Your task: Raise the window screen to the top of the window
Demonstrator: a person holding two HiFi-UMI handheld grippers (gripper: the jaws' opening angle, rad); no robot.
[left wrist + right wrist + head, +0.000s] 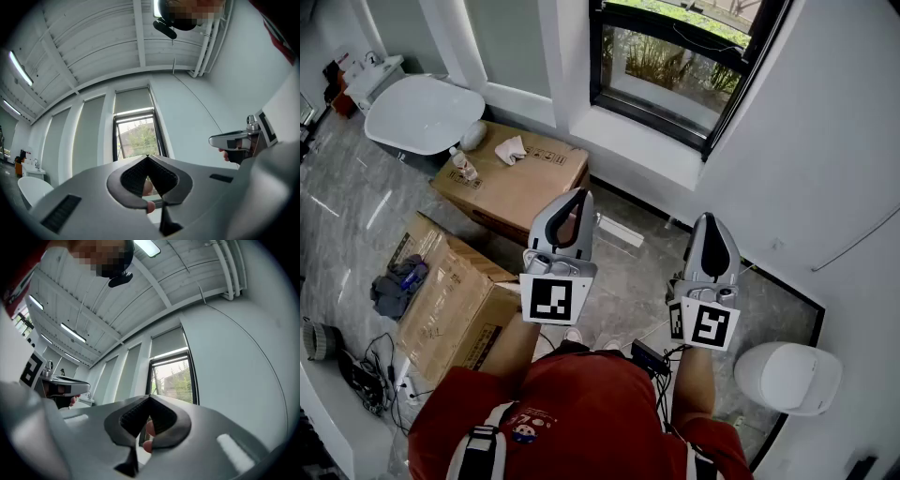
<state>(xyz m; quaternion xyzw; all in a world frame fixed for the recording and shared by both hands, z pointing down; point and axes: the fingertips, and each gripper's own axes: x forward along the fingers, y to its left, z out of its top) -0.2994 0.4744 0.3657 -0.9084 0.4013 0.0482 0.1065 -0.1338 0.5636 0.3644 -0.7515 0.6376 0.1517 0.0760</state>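
The black-framed window [684, 66] is set in the white wall ahead, above a white sill [642, 141]. In the left gripper view a grey screen [133, 99] covers the upper part of the window [138, 138], with greenery showing below it. The right gripper view shows the same screen [168, 344] over the glass [174, 380]. My left gripper [578, 194] [148, 157] and right gripper [710, 217] [150, 397] are held side by side in front of the person, pointing at the window from a distance. Both are shut with nothing between the jaws.
A white bathtub [417, 112] stands at the far left. Two cardboard boxes [520, 178] [450, 300] lie on the grey floor, one with a bottle [464, 167] and a rag on it. A toilet [787, 375] is at the lower right. Cables [366, 375] lie at the lower left.
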